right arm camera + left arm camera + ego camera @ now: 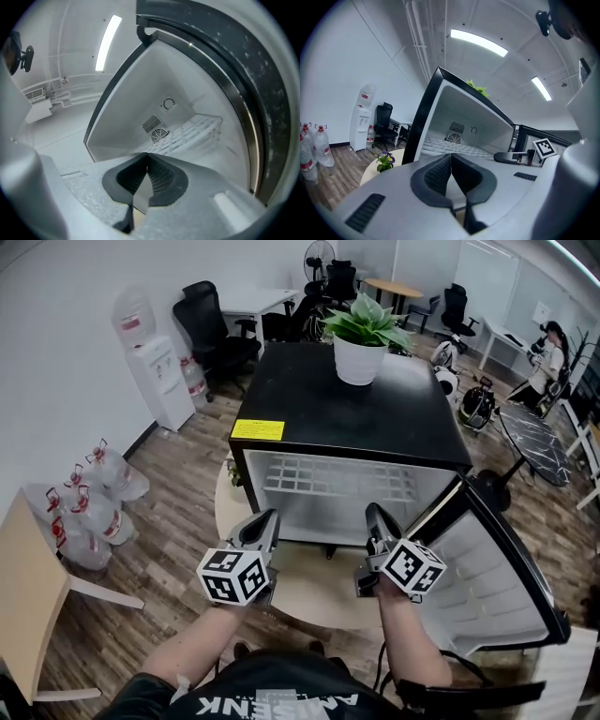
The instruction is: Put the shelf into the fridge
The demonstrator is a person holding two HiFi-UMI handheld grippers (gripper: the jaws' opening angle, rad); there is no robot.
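Shelf (339,476) in fridge (300,399); base partly behind left gripper (268,517), right gripper (373,513).

I am looking into the fridge (347,418), its front standing wide open; the white shelf (337,479) is spanning the cavity high up, leaving room beneath, while the swung-out door (487,568) is crowding the right side
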